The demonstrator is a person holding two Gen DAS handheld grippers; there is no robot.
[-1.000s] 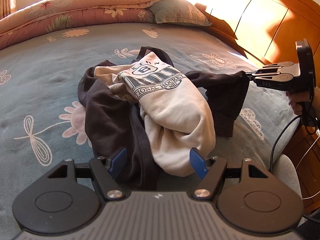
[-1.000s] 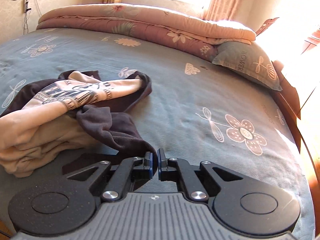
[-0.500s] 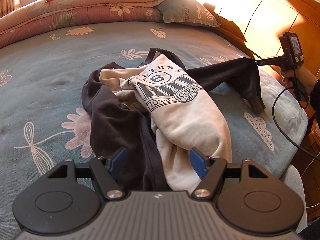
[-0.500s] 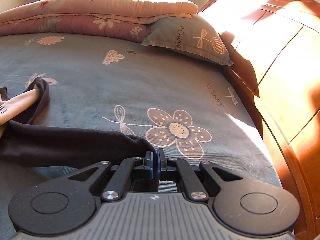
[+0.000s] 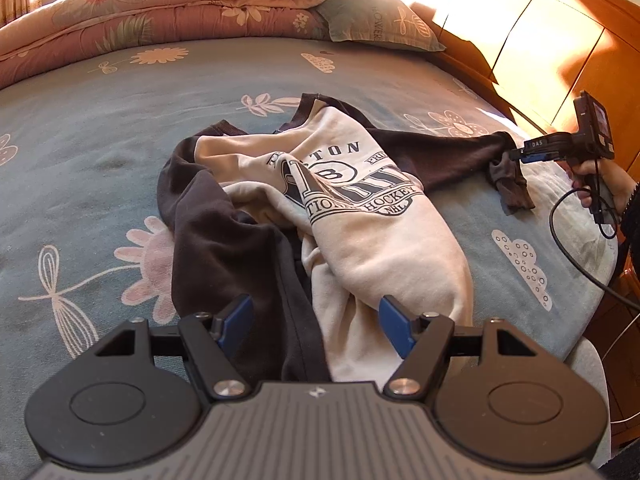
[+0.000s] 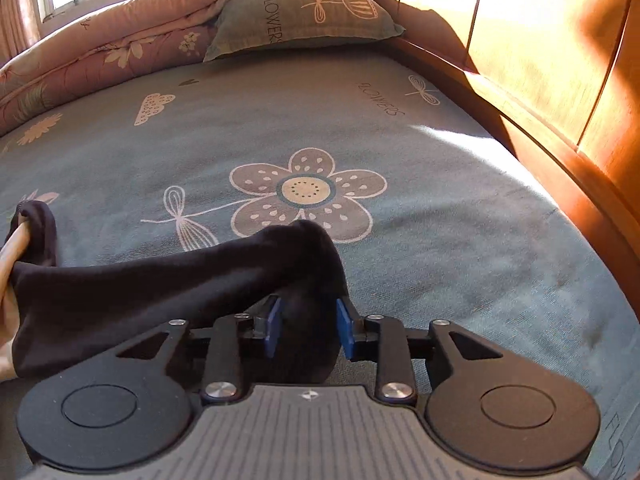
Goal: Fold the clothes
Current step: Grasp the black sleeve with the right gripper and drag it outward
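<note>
Right gripper [image 6: 308, 328] is opening around the dark sleeve [image 6: 160, 280]; released bunched beside the sweatshirt [image 5: 360, 216], it may wrinkle. Left gripper [image 5: 316, 322] hangs spread, empty.

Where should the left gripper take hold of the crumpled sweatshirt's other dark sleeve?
At the dark sleeve near its end, just ahead of the left gripper, coming from the bed's near edge: it runs lengthwise toward the open jaws, bunched high enough to pinch.

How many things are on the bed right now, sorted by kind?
Cream and dark brown printed sweatshirt, crumpled, one dark sleeve pulled out sideways: 1
Grey-green pillow printed with flowers: 1
Folded pink floral quilt: 1
Handheld grippers, left gripper open over the sweatshirt, right gripper opening with the sleeve end between its jaws: 2
Total: 5
</note>
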